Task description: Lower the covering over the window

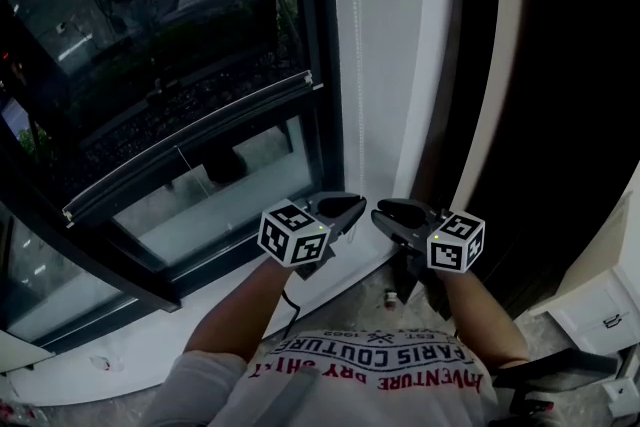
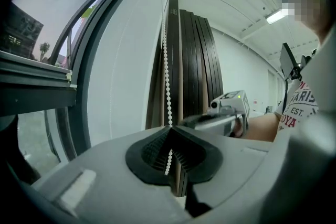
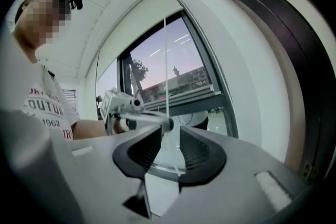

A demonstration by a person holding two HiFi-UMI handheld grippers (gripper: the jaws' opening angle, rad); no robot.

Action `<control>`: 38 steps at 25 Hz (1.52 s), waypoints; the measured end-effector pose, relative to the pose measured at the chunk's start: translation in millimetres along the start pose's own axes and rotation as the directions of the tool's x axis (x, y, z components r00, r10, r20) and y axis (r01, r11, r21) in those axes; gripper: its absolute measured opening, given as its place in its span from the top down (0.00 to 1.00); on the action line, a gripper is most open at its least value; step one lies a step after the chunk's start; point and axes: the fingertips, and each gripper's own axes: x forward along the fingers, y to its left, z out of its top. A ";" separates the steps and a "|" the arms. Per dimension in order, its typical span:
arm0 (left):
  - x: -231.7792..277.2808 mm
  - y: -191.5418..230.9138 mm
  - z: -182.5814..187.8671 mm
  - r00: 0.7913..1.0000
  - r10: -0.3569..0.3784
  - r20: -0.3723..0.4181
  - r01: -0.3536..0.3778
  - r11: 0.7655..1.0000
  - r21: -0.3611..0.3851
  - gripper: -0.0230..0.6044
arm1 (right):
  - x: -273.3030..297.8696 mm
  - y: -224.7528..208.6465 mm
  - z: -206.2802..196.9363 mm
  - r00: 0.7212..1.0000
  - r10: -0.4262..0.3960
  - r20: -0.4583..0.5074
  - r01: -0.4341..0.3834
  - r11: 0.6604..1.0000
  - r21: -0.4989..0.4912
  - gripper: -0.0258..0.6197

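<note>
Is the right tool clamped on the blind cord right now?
No: the right tool has its jaws apart, and the cord runs between them ungripped.

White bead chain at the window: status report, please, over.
Left gripper shut on white bead chain. Right gripper open, a strand between its jaws, ungripped. Nothing in the way.

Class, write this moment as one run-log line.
left gripper: shut on chain | right gripper: open, chain between jaws | blind: partly down
</note>
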 end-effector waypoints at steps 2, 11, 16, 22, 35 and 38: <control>-0.8 -3.1 -0.1 1.000 -0.003 -0.002 0.003 1.000 0.009 0.95 | 0.4 4.6 36.9 0.999 0.024 0.048 -0.022 0.999 -0.033 0.81; -2.6 -23.1 0.5 1.000 -0.024 -0.013 0.025 0.999 0.037 0.95 | 23.0 34.0 128.3 0.996 0.060 0.063 -0.046 0.978 -0.205 0.81; -1.3 -27.8 -0.4 0.999 -0.026 -0.031 0.028 0.998 0.050 0.95 | 24.8 36.4 145.7 0.994 0.056 0.099 -0.037 0.982 -0.184 0.88; -0.2 -26.2 0.5 0.999 -0.022 -0.034 0.023 0.999 0.049 0.95 | 24.0 28.8 147.5 0.994 0.039 0.100 -0.023 0.987 -0.156 0.95; 19.9 -18.0 -50.0 0.993 -0.017 -0.114 0.017 1.000 0.002 0.95 | 22.6 10.1 97.0 0.998 -0.010 0.056 0.016 0.992 -0.122 0.96; 27.0 -13.7 -70.2 0.987 -0.004 -0.159 0.006 1.000 0.010 0.95 | 21.4 0.4 76.7 0.999 -0.045 0.019 0.047 0.989 -0.138 0.96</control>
